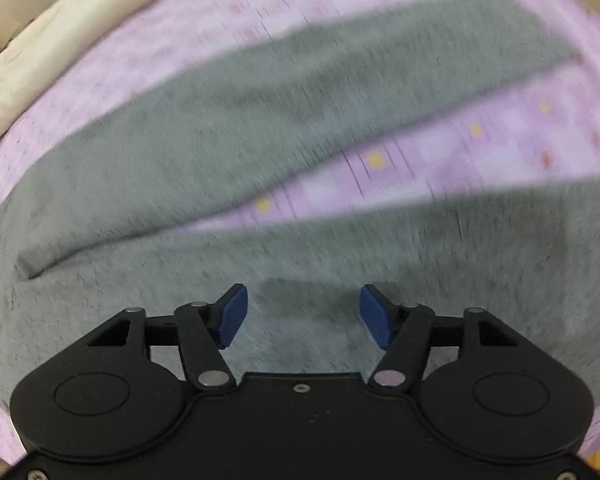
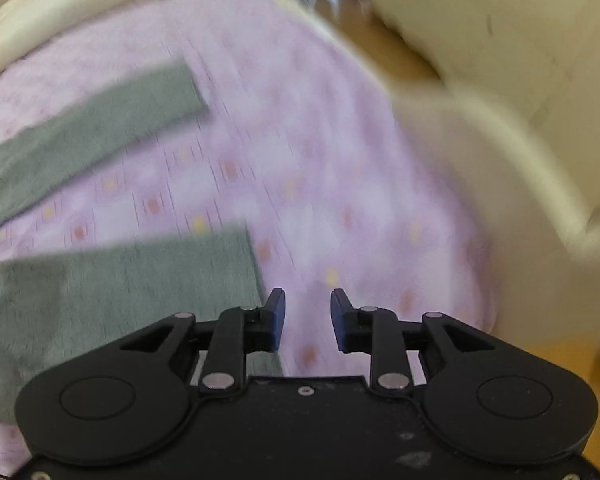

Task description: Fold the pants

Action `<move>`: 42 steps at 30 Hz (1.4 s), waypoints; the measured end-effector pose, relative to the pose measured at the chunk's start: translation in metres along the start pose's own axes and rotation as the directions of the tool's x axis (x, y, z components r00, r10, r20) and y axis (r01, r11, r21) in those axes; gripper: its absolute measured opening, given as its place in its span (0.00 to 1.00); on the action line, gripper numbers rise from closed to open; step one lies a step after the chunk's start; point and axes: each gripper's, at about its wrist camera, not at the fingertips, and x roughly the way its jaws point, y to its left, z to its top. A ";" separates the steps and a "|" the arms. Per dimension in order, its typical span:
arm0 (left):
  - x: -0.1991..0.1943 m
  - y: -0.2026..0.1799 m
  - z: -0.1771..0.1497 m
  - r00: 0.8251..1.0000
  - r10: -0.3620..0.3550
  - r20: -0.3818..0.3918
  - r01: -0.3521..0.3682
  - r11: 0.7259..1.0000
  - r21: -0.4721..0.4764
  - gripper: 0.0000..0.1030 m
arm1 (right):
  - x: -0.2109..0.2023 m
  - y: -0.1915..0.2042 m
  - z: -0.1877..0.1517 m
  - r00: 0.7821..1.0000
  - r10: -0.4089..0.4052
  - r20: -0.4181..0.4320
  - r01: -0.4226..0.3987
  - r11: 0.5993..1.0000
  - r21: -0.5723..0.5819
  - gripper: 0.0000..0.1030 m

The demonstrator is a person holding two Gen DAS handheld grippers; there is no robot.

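Observation:
Grey pants lie spread flat on a pink patterned sheet, their two legs running off to the right with a gap between them. My left gripper is open and empty, hovering over the near leg close to the waist end. In the right wrist view the two leg ends lie at the left. My right gripper is open and empty over the sheet, just right of the near leg's cuff. Both views are motion-blurred.
A cream cushion or bolster runs along the sheet's far left edge. In the right wrist view a cream padded edge curves along the right, with wooden floor beyond it.

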 end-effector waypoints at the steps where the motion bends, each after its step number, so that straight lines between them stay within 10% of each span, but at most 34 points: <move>1: -0.004 0.008 0.000 1.000 0.007 0.026 -0.007 1.000 -0.017 0.65 | -0.003 0.008 0.006 0.997 0.074 0.019 -0.074 0.997 -0.010 0.29; 7: 0.036 0.061 -0.009 0.993 0.088 -0.075 -0.093 0.994 -0.066 0.68 | 0.032 0.062 0.010 0.953 0.287 -0.096 -0.290 0.957 -0.014 0.29; 11: 0.044 0.106 -0.016 0.995 -0.004 -0.097 -0.004 0.997 -0.081 0.75 | 0.075 0.063 -0.004 0.949 0.080 -0.305 -0.064 0.996 0.062 0.26; 14: 0.031 0.136 -0.001 0.997 0.025 -0.077 -0.031 0.996 -0.078 0.42 | 0.059 0.066 0.012 0.964 0.082 -0.254 -0.049 0.990 0.134 0.24; 20: 0.033 0.209 0.055 0.999 0.036 0.028 -0.031 0.982 -0.188 0.52 | 0.056 0.142 0.105 0.968 0.249 -0.038 -0.245 0.965 0.089 0.29; 28: 0.093 0.245 0.073 0.997 0.077 -0.029 -0.081 0.975 -0.208 0.53 | 0.133 0.269 0.150 0.925 0.353 -0.142 -0.360 0.933 -0.028 0.27; 37: 0.113 0.297 0.047 0.988 0.132 -0.085 -0.149 0.957 -0.247 0.67 | 0.173 0.175 0.159 0.984 0.072 -0.163 -0.052 0.991 0.124 0.13; 42: 0.117 0.293 0.053 0.985 0.142 -0.094 -0.157 0.971 -0.181 0.67 | 0.159 0.180 0.197 0.987 0.135 -0.092 -0.110 0.967 0.230 0.39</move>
